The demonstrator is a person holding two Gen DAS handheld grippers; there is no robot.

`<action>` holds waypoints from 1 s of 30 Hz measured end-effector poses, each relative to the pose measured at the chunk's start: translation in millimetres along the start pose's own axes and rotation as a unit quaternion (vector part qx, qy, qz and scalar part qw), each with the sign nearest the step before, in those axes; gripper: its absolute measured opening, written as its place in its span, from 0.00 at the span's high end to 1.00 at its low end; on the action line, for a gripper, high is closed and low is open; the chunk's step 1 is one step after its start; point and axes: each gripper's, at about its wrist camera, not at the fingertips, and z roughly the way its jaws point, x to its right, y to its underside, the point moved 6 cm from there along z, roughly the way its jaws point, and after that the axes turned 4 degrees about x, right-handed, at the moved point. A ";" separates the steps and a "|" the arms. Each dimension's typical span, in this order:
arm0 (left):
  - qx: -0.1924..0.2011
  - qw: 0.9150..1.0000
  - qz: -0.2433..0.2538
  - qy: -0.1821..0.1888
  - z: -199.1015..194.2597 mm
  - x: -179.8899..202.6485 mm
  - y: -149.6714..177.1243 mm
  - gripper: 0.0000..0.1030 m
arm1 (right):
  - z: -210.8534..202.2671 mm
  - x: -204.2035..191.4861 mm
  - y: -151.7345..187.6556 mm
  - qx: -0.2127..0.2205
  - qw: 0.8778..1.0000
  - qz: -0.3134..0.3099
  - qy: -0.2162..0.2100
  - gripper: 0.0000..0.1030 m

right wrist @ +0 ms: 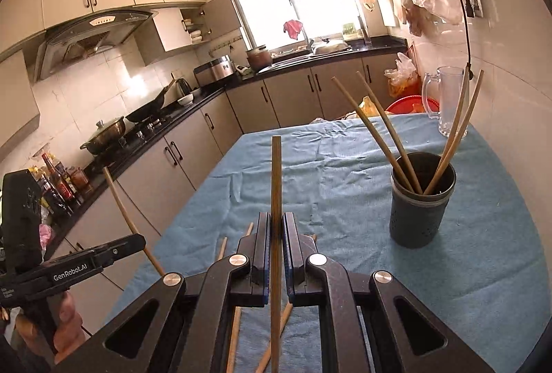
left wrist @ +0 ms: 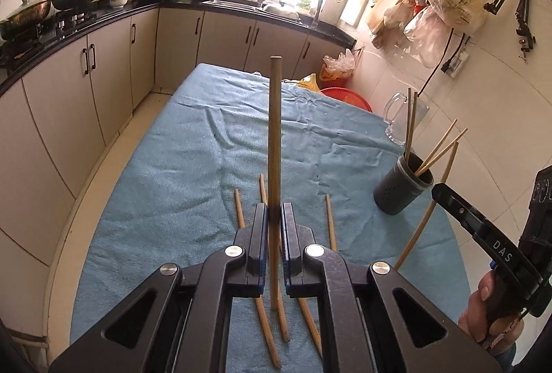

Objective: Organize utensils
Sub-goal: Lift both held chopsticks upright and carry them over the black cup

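Your right gripper (right wrist: pixel 275 235) clamps chopstick (right wrist: pixel 276 200) upright, long axis vertical. Holder (right wrist: pixel 421 200) sits ahead-right, nearer this hand; dark perforated cylinder, four sticks inside, leaning.

Your left gripper (left wrist: pixel 274 221) pinches second chopstick (left wrist: pixel 275 138), also upright. Loose chopsticks (left wrist: pixel 330 221) flat on wrinkled blue cloth (left wrist: pixel 172 183); smooth, slender bamboo.

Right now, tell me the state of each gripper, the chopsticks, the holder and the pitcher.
left gripper: shut on a chopstick, held upright
right gripper: shut on another chopstick, held upright
holder: upright, four chopsticks inside
loose chopsticks: lying on the blue cloth
pitcher: upright, looks empty
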 end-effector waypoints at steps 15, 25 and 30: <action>0.008 1.000 0.009 0.007 -7.7 8.7 -3.4 0.93 | -11.4 12.1 -5.9 0.022 1.000 0.016 0.003 0.93; 0.007 1.000 0.008 0.014 -9.9 12.6 -7.5 0.93 | -22.1 21.1 -14.9 0.036 0.999 0.039 0.003 0.93; 0.007 1.000 0.011 0.018 -9.9 16.1 -9.7 0.93 | -27.4 26.9 -18.4 0.044 0.998 0.045 0.006 0.93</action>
